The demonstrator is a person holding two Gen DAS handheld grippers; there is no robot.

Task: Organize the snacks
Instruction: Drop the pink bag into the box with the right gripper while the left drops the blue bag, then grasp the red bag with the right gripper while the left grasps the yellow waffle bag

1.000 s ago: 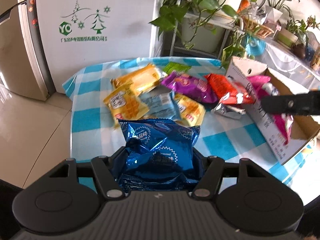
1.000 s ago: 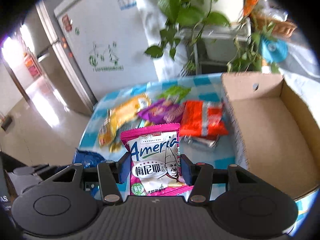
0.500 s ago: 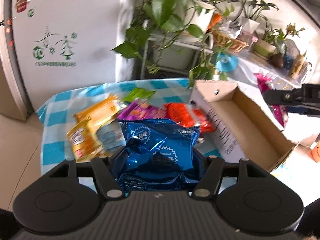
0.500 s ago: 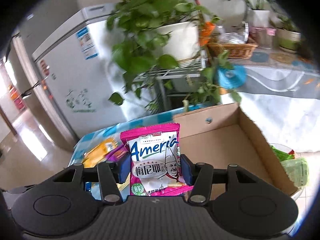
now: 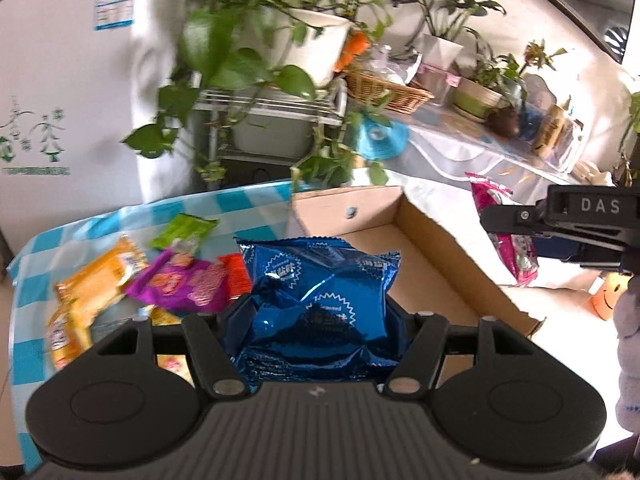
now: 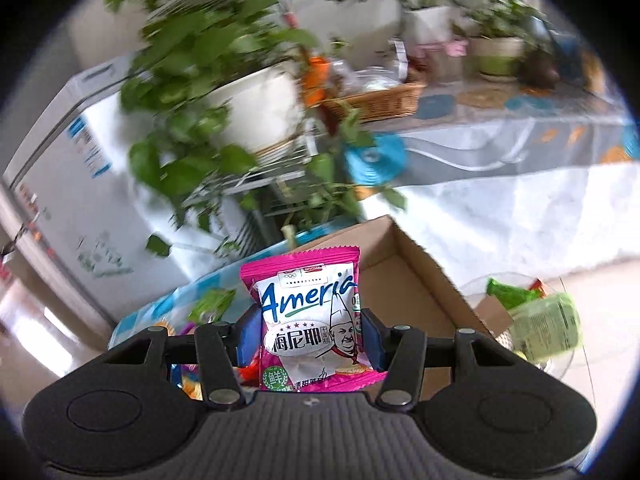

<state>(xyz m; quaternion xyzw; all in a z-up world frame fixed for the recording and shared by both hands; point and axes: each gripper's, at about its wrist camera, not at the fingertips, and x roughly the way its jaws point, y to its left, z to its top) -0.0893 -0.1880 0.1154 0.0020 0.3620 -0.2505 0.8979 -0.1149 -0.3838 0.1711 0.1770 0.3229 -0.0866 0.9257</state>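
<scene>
Fingers of the left gripper (image 5: 318, 316) are clamped on a crinkled blue foil snack packet (image 5: 320, 300), pads pressing its sides; fingers of the right gripper (image 6: 308, 336) are likewise closed on a pink-and-white plastic snack packet printed with a chef (image 6: 310, 320), held upright between blue pads. Both packets are off the table, carried in the air near the open brown cardboard box (image 5: 420, 264); its floor shows bare in both views. In the left view the right gripper, marked "DAS", sits beyond the box's right wall with its pink packet hanging below. Remaining loose snacks lie on the blue-and-white checked tablecloth (image 5: 240, 204) left of the box: a purple packet (image 5: 184, 280), an orange-yellow packet (image 5: 100, 276), a green packet (image 5: 184, 232), a red one (image 5: 236, 276) partly hidden behind the blue foil. Potted green plants (image 5: 248, 40) and a wicker basket (image 5: 384, 88) stand behind. Step in hand, as judged: transport of two packets to the box. Next move calls for bringing each gripper over the box opening, lowering inside the walls, then releasing. Background blur in the right view makes exact clearance over the box rim hard to judge.
</scene>
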